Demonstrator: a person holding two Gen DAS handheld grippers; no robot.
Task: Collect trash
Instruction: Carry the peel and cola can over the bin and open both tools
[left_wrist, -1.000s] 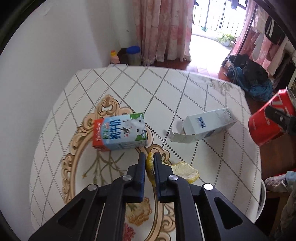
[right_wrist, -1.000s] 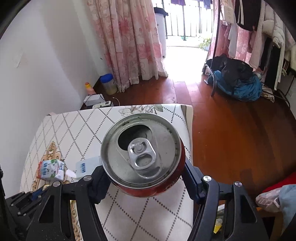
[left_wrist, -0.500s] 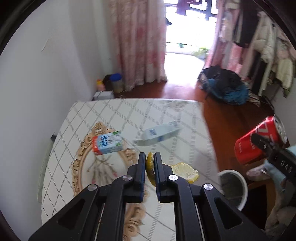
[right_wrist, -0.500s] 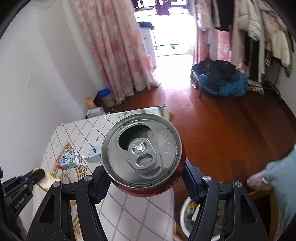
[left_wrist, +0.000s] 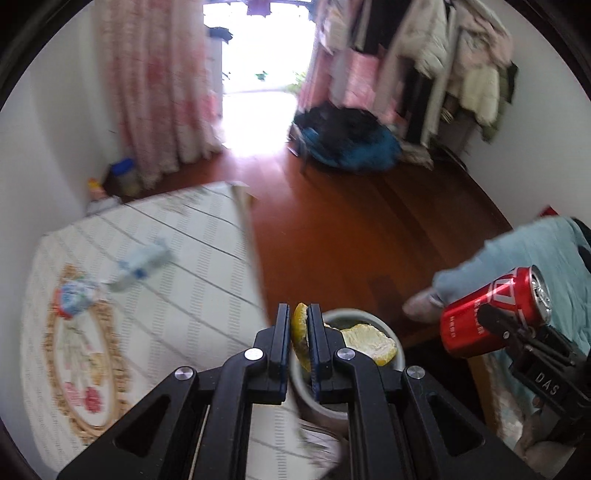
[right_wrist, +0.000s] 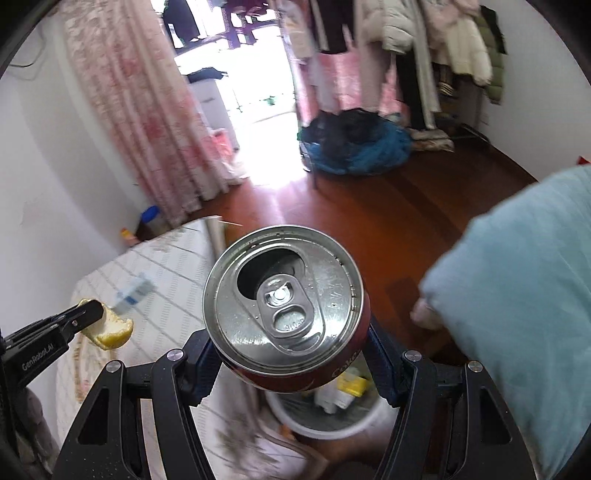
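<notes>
We are pinching orange peel (left_wrist: 300, 334) left (left_wrist: 295, 347), clamping the cola can (right_wrist: 286, 306) right (right_wrist: 288, 363); releasing off-centre risks missing the bin (right_wrist: 364, 417).

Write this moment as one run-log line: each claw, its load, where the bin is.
left claw: shut on peel | right claw: shut on can | bin: below both, beside table

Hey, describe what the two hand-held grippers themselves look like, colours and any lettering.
Both are matte black frames with triangular cut-outs and silver screw heads. The left hand-held gripper has straight fingers with blue-edged pads; "GenRobot.AI" is printed on its side. The right hand-held gripper has blue pads and reads "DAS" on its side.
</notes>
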